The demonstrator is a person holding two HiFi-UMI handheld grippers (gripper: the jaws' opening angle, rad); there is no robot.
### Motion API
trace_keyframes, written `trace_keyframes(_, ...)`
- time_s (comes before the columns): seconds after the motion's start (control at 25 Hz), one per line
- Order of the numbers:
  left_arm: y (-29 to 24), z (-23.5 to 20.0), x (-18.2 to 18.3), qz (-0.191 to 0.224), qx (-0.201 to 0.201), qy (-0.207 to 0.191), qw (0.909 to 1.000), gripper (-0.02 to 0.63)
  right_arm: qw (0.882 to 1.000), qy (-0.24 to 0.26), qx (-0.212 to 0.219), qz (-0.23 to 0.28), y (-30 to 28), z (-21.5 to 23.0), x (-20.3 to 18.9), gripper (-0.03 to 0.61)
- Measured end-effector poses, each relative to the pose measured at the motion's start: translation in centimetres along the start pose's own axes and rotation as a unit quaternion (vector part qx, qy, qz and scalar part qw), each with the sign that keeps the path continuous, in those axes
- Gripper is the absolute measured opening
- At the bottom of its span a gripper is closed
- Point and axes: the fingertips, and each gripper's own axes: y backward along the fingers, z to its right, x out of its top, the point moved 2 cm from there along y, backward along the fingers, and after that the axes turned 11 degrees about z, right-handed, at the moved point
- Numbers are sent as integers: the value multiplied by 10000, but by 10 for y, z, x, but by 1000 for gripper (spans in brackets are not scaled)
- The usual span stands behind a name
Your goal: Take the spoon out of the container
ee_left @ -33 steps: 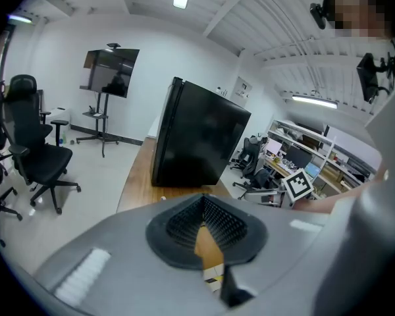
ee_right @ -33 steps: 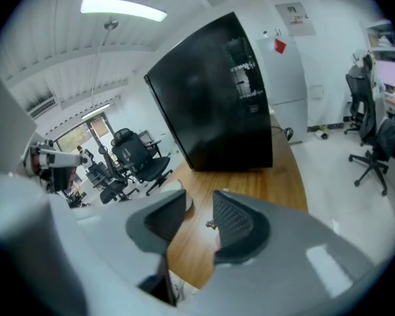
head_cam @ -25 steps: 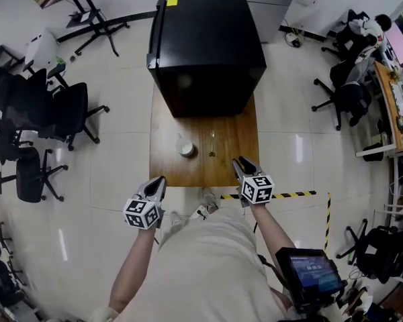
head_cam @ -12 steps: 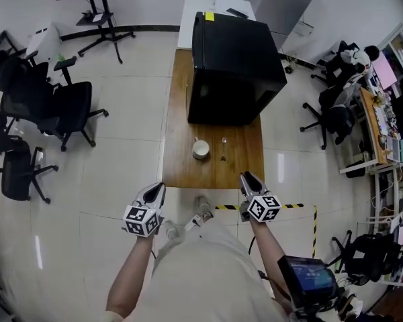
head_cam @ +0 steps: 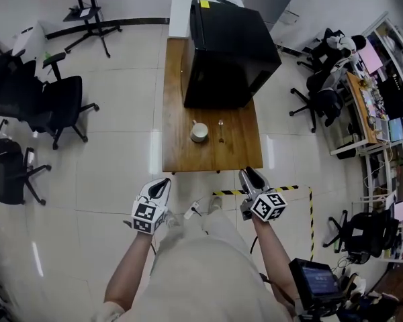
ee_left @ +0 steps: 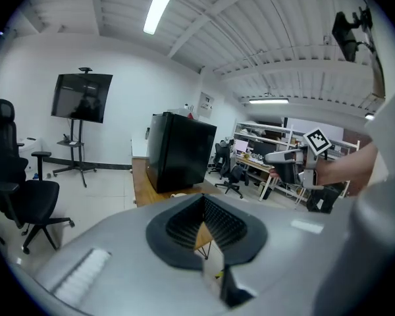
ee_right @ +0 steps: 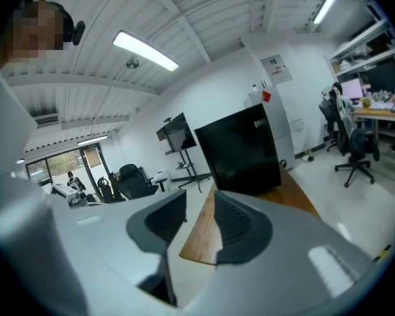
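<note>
A small white container (head_cam: pixel 199 132) stands on the wooden table (head_cam: pixel 181 146), in front of a big black cabinet (head_cam: pixel 228 45). Just right of the container a thin little object, seemingly the spoon (head_cam: pixel 221 131), lies on the tabletop; it is too small to make out. Both grippers hang over the floor, short of the table's near edge. My left gripper (head_cam: pixel 162 183) has its tips together, and its own view (ee_left: pixel 204 206) shows nothing held. My right gripper (head_cam: pixel 249 174) stands slightly open and empty (ee_right: pixel 199 206), with the table edge (ee_right: pixel 201 239) showing through the gap.
Black office chairs (head_cam: pixel 54 106) crowd the floor at the left. Yellow-and-black tape (head_cam: pixel 282 189) runs along the floor by my right gripper. Desks and more chairs (head_cam: pixel 322 99) fill the right side. A screen on a stand (ee_left: pixel 84 97) is at the back left.
The view has pulled back and the table looks smaller and farther off. Both grippers now sit a little farther from the near edge. Container and spoon have not moved.
</note>
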Motion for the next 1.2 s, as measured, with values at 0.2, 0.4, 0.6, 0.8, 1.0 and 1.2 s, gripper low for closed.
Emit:
trace_keyframes(0.2, 0, 9, 6, 102, -50, 202, 9997, 3, 10000, 35, 32, -67, 26, 2, -1, 127)
trace_keyframes(0.4, -1, 30, 14, 158, 45, 207, 9997, 3, 9998, 77, 165, -25, 57, 14, 3, 127)
trace_keyframes(0.6, 4, 66, 10, 173, 264, 407, 9987, 3, 9991, 337, -141, -234, 96, 40, 3, 115)
trace_keyframes(0.8, 16, 92, 1, 259, 453, 983, 9938, 3, 9970, 399, -401, -527, 120, 65, -14, 87)
trace_keyframes(1.0, 30, 135, -9, 100, 720, 884, 9934, 3, 9941, 629, -380, -798, 147, 85, -23, 75)
trace_keyframes(1.2, 40, 185, -38, -31, 976, 889, 9912, 3, 9934, 751, -183, -848, 174, 110, -31, 75)
